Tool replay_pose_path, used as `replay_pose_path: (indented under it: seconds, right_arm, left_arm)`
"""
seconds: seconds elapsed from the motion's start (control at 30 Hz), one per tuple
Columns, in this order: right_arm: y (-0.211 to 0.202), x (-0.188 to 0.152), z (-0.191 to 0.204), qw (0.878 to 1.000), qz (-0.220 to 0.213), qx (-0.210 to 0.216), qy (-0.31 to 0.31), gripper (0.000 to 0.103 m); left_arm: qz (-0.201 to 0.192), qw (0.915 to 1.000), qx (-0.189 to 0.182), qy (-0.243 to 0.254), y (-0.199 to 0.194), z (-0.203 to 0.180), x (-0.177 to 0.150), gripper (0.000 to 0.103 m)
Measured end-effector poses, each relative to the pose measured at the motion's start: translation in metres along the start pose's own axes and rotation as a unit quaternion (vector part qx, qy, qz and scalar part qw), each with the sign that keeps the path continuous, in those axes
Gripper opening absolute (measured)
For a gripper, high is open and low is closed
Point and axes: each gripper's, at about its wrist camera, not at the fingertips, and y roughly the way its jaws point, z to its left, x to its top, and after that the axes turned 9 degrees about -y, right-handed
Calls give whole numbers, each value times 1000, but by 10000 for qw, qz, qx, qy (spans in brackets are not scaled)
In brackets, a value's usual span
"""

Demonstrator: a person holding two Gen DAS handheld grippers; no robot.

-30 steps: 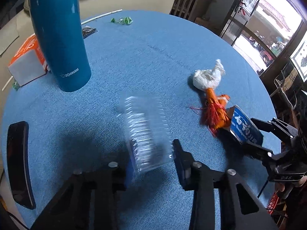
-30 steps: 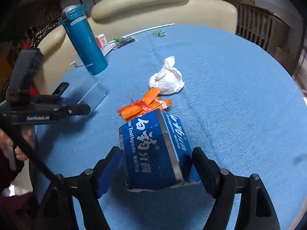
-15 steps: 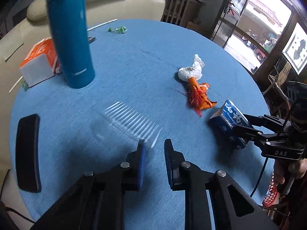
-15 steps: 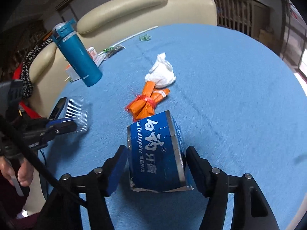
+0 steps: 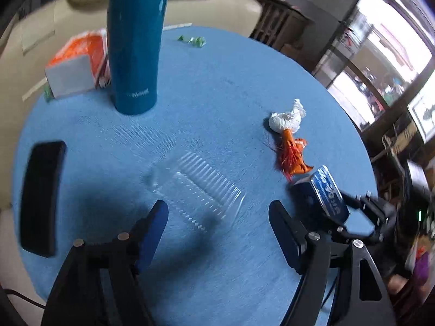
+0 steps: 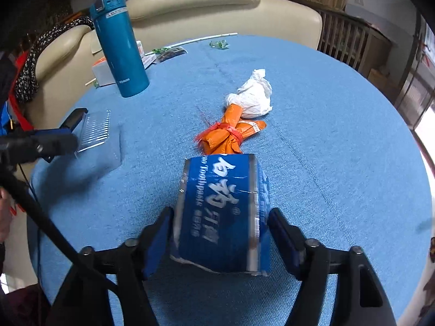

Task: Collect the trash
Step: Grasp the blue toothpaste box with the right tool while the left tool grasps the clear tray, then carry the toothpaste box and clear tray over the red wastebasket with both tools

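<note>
Centre frame, the right gripper [image 6: 220, 233] clamps the light, crushable box [image 6: 223, 212] across its sides; the left gripper [image 5: 217, 217] gapes over the flimsy tray [image 5: 201, 187].

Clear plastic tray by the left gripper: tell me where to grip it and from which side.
Grip the near, thin rim of the clear plastic tray, coming in low from the left gripper side. The tray lies flat on the blue table, too wide to straddle, and its ribbed walls look flimsy, so pinching the edge seems safer. The jaws are already open just short of it.
</note>
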Motion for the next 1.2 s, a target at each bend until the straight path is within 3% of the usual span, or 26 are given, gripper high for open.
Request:
replay_pose_path:
  seconds: [0.23, 0.33, 0.43, 0.8, 1.0, 1.2]
  right_arm:
    - [-6, -9, -6, 9993, -209, 207, 229, 59]
    - [-10, -13, -9, 9987, -269, 273, 350, 59]
    - [-17, -20, -16, 9968, -366, 412, 580, 59]
    - [-63, -54, -22, 9862, -840, 556, 1311, 59]
    - [-93, -71, -25, 9794, -1085, 507, 1627, 59]
    - [-135, -87, -23, 9745, -1385, 305, 1738, 59]
  left_arm:
    - [51, 9973, 385, -631, 39, -2, 18, 77]
    - [282, 9969, 240, -699, 49, 6, 16, 39]
    - [243, 9983, 236, -483, 46, 4, 12, 26]
    - [280, 9995, -116, 107, 15, -15, -18, 26]
    - [45, 9975, 80, 698, -15, -50, -39, 26]
    - [-443, 9873, 288, 1497, -50, -89, -62, 26]
